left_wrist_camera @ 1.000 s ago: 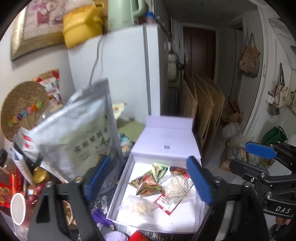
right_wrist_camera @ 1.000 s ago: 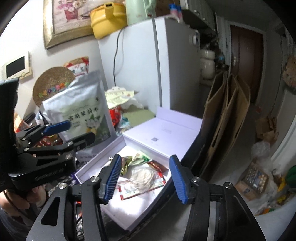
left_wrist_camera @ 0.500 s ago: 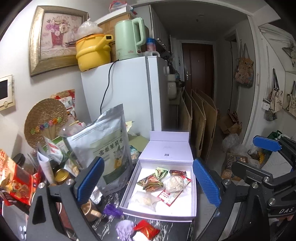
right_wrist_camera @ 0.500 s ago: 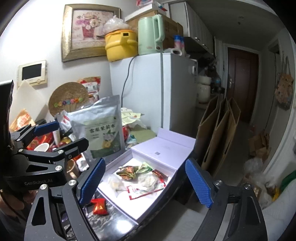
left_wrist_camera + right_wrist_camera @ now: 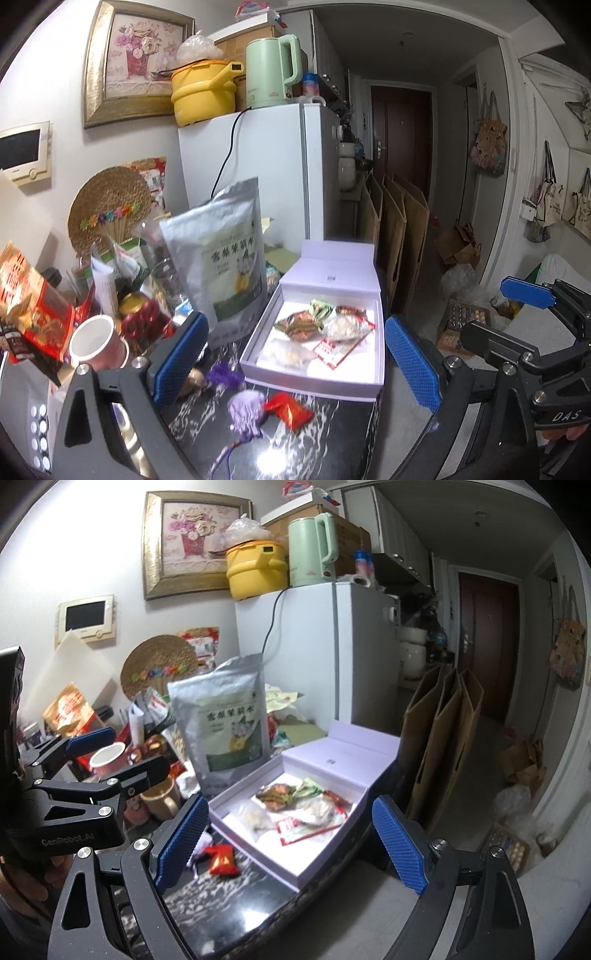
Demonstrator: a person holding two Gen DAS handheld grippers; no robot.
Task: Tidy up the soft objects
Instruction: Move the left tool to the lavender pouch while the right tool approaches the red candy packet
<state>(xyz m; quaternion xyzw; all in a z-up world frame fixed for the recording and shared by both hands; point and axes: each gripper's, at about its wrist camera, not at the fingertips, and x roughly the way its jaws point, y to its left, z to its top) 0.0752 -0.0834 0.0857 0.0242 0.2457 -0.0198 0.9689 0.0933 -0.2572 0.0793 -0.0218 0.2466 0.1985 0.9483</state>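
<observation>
An open white box [image 5: 255, 365] lies on the dark marbled table with several soft snack packets [image 5: 306, 325] inside. In front of it lie a red packet [image 5: 290, 408] and a purple fluffy thing [image 5: 245, 406]. My left gripper [image 5: 295, 356] is open and empty, back from the box and above the table's near part. My right gripper [image 5: 291, 843] is also open and empty, and faces the same box [image 5: 236, 819] and red packet [image 5: 221, 860] from the right. Each gripper shows in the other's view: the right one [image 5: 506, 314], the left one [image 5: 122, 753].
A tall silver pouch [image 5: 225, 258] stands left of the box. Cups [image 5: 94, 341], jars and snack bags crowd the table's left side. A white fridge [image 5: 273, 177] stands behind. Cardboard sheets [image 5: 399, 236] lean in the hallway on the right, where the floor drops off past the table's edge.
Both grippers have drawn back from the box and their jaws have spread wider. The front of the table, with the red packet and the purple thing, has come into view.
</observation>
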